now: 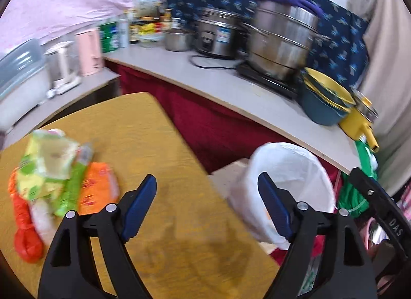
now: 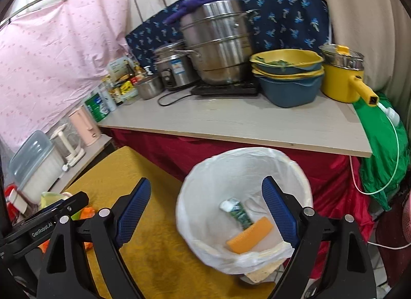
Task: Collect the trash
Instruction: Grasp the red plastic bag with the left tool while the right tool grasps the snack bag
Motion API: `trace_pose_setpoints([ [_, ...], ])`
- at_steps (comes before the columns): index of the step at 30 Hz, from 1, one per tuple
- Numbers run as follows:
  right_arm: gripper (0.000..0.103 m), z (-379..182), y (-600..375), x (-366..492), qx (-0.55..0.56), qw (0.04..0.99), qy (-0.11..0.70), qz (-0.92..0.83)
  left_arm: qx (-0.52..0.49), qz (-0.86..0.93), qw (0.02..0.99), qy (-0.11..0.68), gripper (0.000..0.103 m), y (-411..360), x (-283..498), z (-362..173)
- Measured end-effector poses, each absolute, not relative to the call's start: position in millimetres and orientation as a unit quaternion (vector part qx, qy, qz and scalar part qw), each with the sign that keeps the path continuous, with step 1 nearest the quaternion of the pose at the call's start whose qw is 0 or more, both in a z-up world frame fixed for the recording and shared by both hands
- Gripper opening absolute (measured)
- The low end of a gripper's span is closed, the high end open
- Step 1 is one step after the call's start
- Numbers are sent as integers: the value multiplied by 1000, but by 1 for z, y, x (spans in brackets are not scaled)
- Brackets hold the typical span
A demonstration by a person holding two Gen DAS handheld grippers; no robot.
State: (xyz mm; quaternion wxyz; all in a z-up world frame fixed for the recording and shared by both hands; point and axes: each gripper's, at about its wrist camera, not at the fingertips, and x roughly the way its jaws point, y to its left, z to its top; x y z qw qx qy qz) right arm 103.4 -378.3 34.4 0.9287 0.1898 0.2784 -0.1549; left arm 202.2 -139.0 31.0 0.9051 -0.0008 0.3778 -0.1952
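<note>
Yellow table [image 1: 164, 144], lined bin [image 2: 244, 196] beside: both grippers [image 1: 206, 204] [image 2: 205, 209] spread, empty; between drops, next reaching wrapper pile [image 1: 59, 170].

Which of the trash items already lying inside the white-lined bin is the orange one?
The flat orange rectangular sponge-like piece near the front of the white-lined bin; the other item is a crumpled green-and-white wrapper lying behind it.
</note>
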Motion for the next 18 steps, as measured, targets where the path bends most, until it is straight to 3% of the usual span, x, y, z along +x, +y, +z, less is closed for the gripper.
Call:
trace_pose_setpoints([
  [18,85,63,-200,147,144,946,289,0,-38,-26,923,383,91,63,183,37],
])
